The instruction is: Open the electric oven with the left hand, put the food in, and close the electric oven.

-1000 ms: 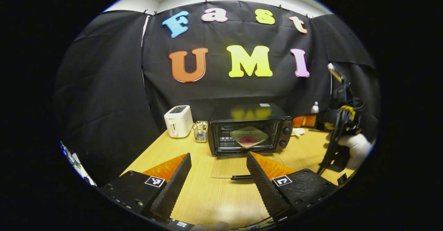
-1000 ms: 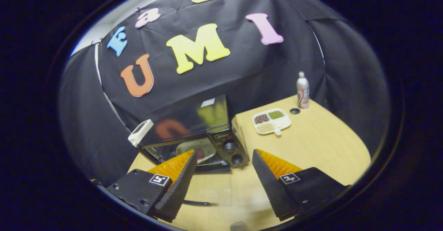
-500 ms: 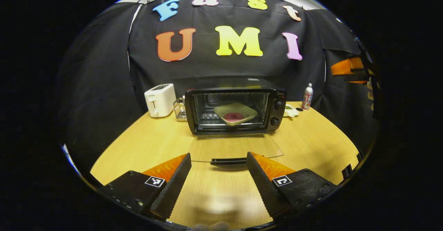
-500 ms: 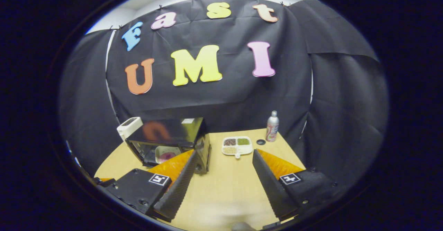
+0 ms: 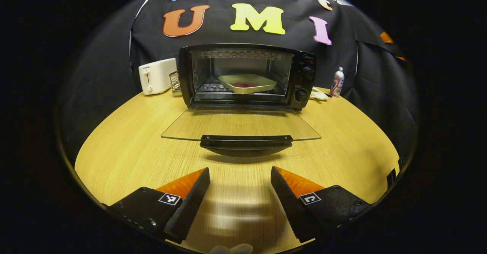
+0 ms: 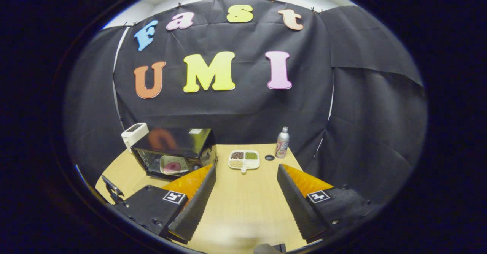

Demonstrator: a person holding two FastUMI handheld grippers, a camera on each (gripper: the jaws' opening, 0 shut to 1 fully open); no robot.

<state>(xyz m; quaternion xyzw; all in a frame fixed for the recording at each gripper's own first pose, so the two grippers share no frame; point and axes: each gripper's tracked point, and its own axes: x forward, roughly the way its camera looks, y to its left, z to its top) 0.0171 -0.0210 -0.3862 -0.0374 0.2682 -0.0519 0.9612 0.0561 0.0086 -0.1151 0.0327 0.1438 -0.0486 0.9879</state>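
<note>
The black electric oven (image 5: 304,83) stands open at the back of the wooden table, its glass door (image 5: 239,124) folded flat and the black door handle (image 5: 245,142) facing me. Inside on the rack sits a pale square plate (image 5: 247,83) with dark red food (image 5: 244,84). My left gripper (image 5: 239,187) is open, low over the table, just short of the handle, nothing between its fingers. The right gripper (image 6: 246,187) hangs open high above the table, empty. From there the oven (image 6: 179,140) and the plate (image 6: 172,165) lie at lower left.
A white toaster (image 5: 156,76) and a small wire rack (image 5: 174,83) stand left of the oven. A divided white tray (image 6: 244,159) of grains, a dark cap (image 6: 269,157) and a bottle (image 6: 282,143) sit right of it. Black cloth walls close in the table.
The left gripper has dropped low and moved in toward the open door's handle. The right gripper has risen and drawn back from the oven. The plate stays inside.
</note>
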